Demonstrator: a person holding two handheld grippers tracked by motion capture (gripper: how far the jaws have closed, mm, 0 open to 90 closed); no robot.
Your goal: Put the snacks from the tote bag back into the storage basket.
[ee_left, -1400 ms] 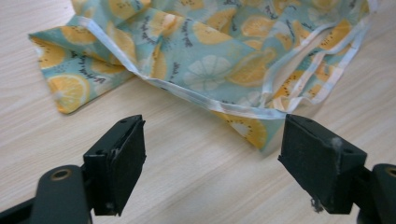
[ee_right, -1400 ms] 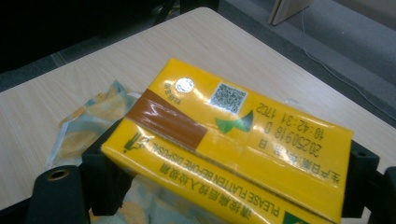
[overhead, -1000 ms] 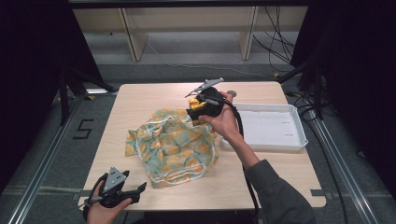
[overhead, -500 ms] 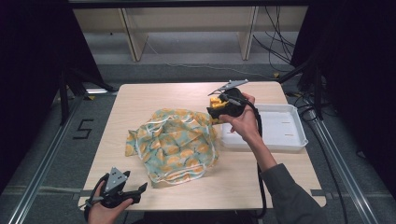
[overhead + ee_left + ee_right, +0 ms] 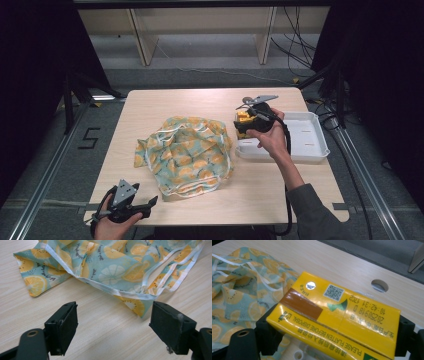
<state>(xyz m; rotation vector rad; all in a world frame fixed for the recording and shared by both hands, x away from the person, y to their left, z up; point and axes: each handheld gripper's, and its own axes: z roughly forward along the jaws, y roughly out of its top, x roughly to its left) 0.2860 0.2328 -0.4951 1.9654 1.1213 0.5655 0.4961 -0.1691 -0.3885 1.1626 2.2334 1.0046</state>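
The right gripper (image 5: 242, 121) holds a yellow drink carton (image 5: 334, 312) between its fingers (image 5: 268, 336), which pinch the carton from both sides. In the high view the carton (image 5: 242, 117) hangs above the left end of a white tray (image 5: 310, 150) that sits on the right part of the light wooden surface (image 5: 165, 102). The right gripper view shows the carton's top face with a foil-covered straw hole, a brown band, a QR code, a printed date and the line "PLEASE FLATTEN BEFORE DISPOSAL" along its near edge. Beyond the carton, a round hole (image 5: 379, 285) opens in the surface.

A fabric bag (image 5: 185, 152) printed with orange and lemon slices on pale teal, edged with white trim, lies crumpled in the middle of the surface, just left of the tray. Its white-trimmed handles (image 5: 175, 272) lie loose on top of the cloth.

The left gripper (image 5: 131, 204) rests at the near left edge of the surface, held in the person's left hand (image 5: 112, 227). Its fingers (image 5: 63, 327) stand spread wide with nothing between them, pointing toward the near corner of the bag (image 5: 136, 306), close to the cloth but apart from it.
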